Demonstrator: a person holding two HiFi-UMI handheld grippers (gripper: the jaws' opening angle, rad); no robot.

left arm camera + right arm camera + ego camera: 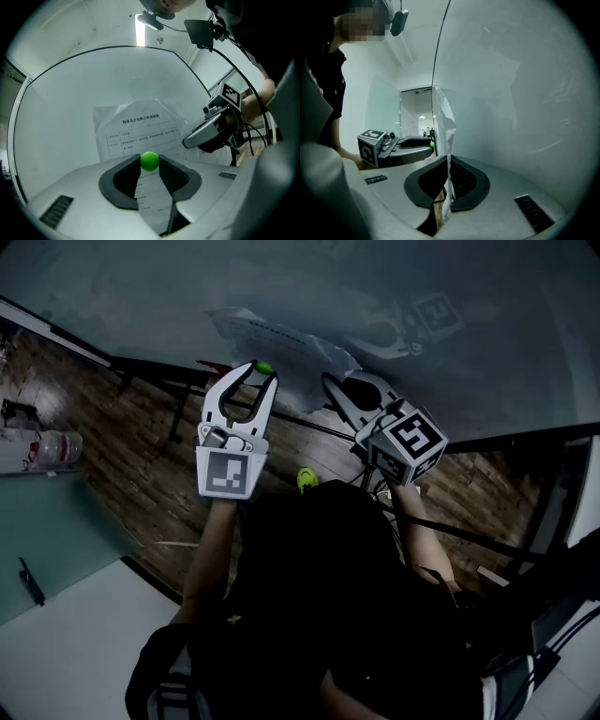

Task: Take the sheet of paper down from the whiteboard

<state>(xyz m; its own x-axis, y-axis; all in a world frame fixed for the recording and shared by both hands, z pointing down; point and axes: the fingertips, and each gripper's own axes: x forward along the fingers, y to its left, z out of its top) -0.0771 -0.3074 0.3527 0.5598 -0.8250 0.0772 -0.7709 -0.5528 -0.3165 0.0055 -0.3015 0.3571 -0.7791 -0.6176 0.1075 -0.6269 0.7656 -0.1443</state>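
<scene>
A printed sheet of paper [281, 341] lies against the whiteboard [169, 296], creased along its right side. My left gripper [263, 371] points at the sheet's lower edge. It is shut on a small round green magnet [149, 161], which sits between its fingertips in front of the paper [140, 129]. I cannot tell whether the magnet still touches the board. My right gripper [449, 165] is shut on the sheet's right edge [442, 122], with the paper standing thin between its pads. In the left gripper view the right gripper [188, 139] is at the sheet's right margin.
The whiteboard's black stand legs [155, 381] cross the wooden floor [122, 456] below. A plastic bottle [54, 446] lies on a pale table at the left. My green shoe [307, 480] shows under the grippers. A lit doorway [417, 112] lies beyond the board's edge.
</scene>
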